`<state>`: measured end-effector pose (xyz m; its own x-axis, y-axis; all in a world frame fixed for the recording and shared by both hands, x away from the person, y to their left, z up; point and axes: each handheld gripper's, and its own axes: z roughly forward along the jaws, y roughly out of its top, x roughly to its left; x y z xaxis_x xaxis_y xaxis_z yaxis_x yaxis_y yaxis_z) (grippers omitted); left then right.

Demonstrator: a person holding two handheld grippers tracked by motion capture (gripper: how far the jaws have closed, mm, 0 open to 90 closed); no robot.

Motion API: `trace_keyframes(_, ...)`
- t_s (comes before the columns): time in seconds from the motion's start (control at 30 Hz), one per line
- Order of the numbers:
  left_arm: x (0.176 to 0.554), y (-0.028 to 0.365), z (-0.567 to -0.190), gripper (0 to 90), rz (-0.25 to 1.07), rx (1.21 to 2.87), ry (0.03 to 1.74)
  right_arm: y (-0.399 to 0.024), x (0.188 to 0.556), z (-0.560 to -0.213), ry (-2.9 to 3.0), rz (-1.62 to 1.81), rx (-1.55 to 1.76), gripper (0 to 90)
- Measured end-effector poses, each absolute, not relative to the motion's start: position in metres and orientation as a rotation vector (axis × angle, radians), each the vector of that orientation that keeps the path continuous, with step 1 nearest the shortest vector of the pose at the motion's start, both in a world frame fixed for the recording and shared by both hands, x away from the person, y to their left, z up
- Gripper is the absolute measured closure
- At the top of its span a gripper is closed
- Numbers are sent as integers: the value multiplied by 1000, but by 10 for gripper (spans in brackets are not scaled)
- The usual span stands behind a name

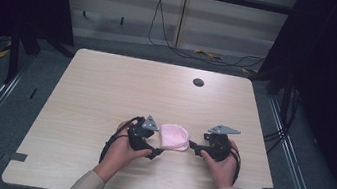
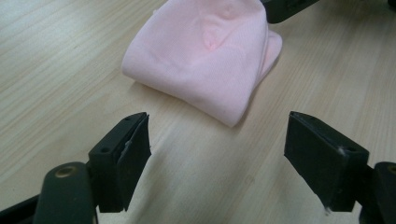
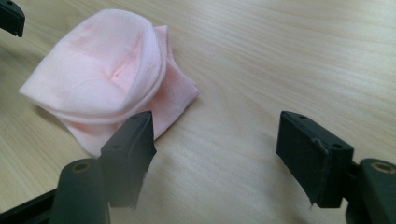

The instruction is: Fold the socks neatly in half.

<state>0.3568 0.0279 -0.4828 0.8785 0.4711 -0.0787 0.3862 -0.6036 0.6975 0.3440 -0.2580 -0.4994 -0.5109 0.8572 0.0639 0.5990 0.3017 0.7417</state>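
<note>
A folded pink cloth (image 1: 174,137) is seen lying on the desk (image 1: 106,90) toward its near edge, between the left gripper (image 1: 154,152) and the right gripper (image 1: 192,145), just beside each. In the left gripper view the cloth (image 2: 210,56) is set just ahead of the parted, empty jaws. In the right gripper view the cloth (image 3: 102,79) is placed ahead, partly behind one of the released jaws.

Left hand-held gripper (image 2: 217,149) and right hand-held gripper (image 3: 215,149), both jaws wide apart.
</note>
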Motion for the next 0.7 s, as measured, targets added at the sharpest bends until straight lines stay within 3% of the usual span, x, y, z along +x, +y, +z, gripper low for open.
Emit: trace_keyframes(0.7, 362, 58, -483, 200, 168, 2280, 660, -257, 325, -494, 2273, 1040, 1253, 198)
